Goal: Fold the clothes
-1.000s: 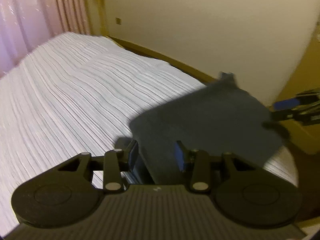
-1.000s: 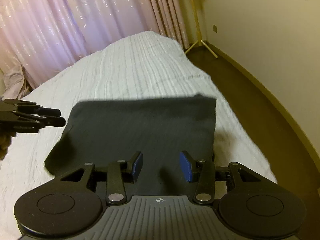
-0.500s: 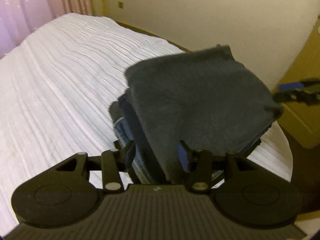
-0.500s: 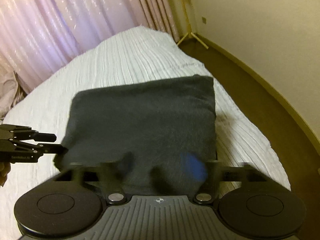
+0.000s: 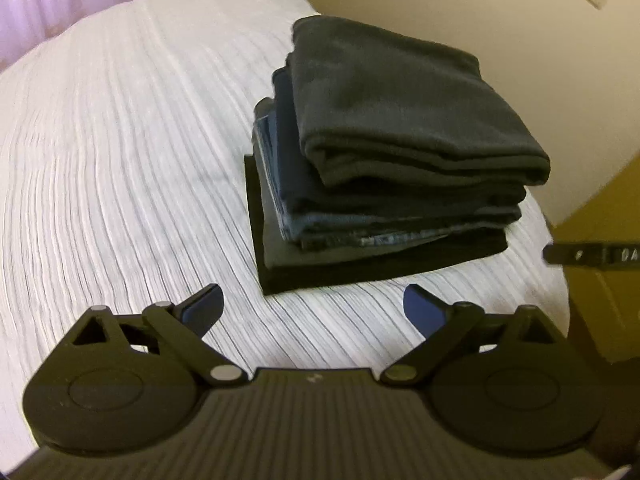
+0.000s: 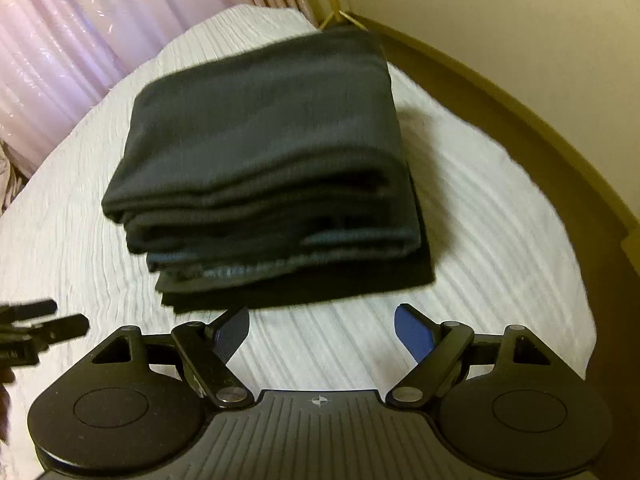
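Observation:
A folded dark grey garment [image 5: 400, 108] lies on top of a stack of folded dark clothes [image 5: 360, 220] on the white ribbed bedspread [image 5: 120, 140]. It also shows in the right wrist view [image 6: 264, 128], on the same stack [image 6: 288, 276]. My left gripper [image 5: 312, 312] is open and empty, just in front of the stack. My right gripper [image 6: 320, 328] is open and empty, just in front of the stack's other side. The right gripper's tip [image 5: 592, 256] shows at the right edge of the left wrist view. The left gripper's fingers [image 6: 44, 320] show at the left of the right wrist view.
Pink curtains [image 6: 100, 32] hang behind the bed. A cream wall [image 6: 520, 20] with a wooden skirting runs along the bed's right side, with brown floor [image 6: 540, 140] between. A yellow-brown piece of furniture [image 5: 600, 220] stands beyond the bed's corner.
Both grippers carried the grey garment onto the stack, let go and opened. Both have drawn back from the stack.

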`<control>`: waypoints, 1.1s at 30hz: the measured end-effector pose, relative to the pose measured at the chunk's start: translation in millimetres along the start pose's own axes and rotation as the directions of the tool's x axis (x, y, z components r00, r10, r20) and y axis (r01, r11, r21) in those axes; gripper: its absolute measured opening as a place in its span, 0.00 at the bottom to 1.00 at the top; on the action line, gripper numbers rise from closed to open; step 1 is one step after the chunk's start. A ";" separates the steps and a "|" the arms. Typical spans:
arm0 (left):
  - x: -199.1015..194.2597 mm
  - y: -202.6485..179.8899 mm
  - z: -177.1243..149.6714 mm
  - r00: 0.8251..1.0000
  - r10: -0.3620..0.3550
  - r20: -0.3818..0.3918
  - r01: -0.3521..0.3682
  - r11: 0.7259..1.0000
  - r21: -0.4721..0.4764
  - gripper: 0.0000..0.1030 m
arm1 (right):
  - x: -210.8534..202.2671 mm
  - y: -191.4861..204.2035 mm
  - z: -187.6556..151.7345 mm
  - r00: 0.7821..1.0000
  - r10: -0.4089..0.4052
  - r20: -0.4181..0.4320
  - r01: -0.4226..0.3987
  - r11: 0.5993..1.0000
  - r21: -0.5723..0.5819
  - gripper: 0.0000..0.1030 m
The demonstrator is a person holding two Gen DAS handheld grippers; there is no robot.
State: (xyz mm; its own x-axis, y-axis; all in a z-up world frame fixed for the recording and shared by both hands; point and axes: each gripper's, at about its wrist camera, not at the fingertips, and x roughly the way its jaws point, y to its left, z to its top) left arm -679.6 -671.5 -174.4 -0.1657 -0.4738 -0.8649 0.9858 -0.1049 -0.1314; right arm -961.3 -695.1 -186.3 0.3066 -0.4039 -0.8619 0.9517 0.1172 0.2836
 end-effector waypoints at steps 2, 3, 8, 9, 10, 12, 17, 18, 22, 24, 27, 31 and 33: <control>-3.5 -2.6 -10.2 1.000 -0.014 -0.007 0.013 0.999 -0.035 0.92 | -2.3 2.1 -8.1 1.000 0.007 -0.011 -0.007 1.000 -0.005 0.80; -5.7 -4.2 -13.7 1.000 -0.023 -0.011 0.022 0.999 -0.038 0.92 | -3.6 4.4 -10.2 1.000 0.010 -0.013 -0.010 1.000 -0.020 0.80; -20.3 -13.3 -25.0 0.999 -0.047 -0.012 0.048 0.997 0.060 0.90 | -22.3 15.0 -22.5 1.000 0.001 0.029 -0.001 1.000 -0.030 0.80; -24.0 -15.2 -27.5 0.999 -0.045 0.004 0.044 0.995 0.095 0.90 | -27.0 17.6 -26.3 0.999 -0.007 0.041 0.008 1.000 -0.020 0.80; -28.1 -17.0 -31.1 0.999 -0.043 0.021 0.040 0.991 0.125 0.90 | -31.8 20.3 -30.1 0.998 -0.016 0.053 0.016 1.000 -0.011 0.80; -37.0 -19.6 -39.6 0.998 -0.040 0.051 0.031 0.985 0.169 0.90 | -41.3 25.6 -37.9 0.996 -0.034 0.077 0.034 0.999 0.009 0.80; -59.5 -14.7 -59.9 0.997 -0.059 0.054 0.048 0.979 0.197 0.90 | -59.2 49.0 -63.1 0.992 -0.073 0.101 0.070 0.997 0.032 0.80; -64.7 -11.5 -64.7 0.997 -0.055 0.052 0.044 0.981 0.188 0.90 | -62.0 55.0 -67.3 0.992 -0.076 0.103 0.074 0.997 0.024 0.80; -87.5 0.5 -82.6 0.995 -0.021 0.097 0.008 0.990 0.140 0.90 | -74.9 78.8 -86.2 0.990 -0.077 0.121 0.078 0.997 -0.002 0.80; -97.6 4.6 -89.1 0.993 -0.017 0.120 0.000 0.991 0.133 0.90 | -80.5 86.6 -94.6 0.989 -0.074 0.132 0.075 0.997 -0.004 0.80; -108.7 5.5 -95.5 0.989 -0.004 0.146 -0.018 0.988 0.151 0.90 | -87.8 95.1 -106.7 0.987 -0.070 0.144 0.071 0.997 0.001 0.80; -115.8 8.6 -102.1 0.989 0.018 0.146 -0.039 0.988 0.146 0.90 | -96.2 103.0 -118.6 0.984 -0.081 0.158 0.082 0.997 0.001 0.80; -117.0 11.1 -105.6 0.990 0.027 0.136 -0.045 0.990 0.133 0.90 | -99.7 105.8 -123.5 0.982 -0.091 0.163 0.092 0.996 0.002 0.80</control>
State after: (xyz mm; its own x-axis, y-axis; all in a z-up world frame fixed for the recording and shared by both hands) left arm -646.3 -524.9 -125.8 -0.1412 -0.5912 -0.7941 0.9797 -0.1989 -0.0262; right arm -889.4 -530.3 -122.3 0.2119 -0.5555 -0.8041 0.9760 0.0779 0.2034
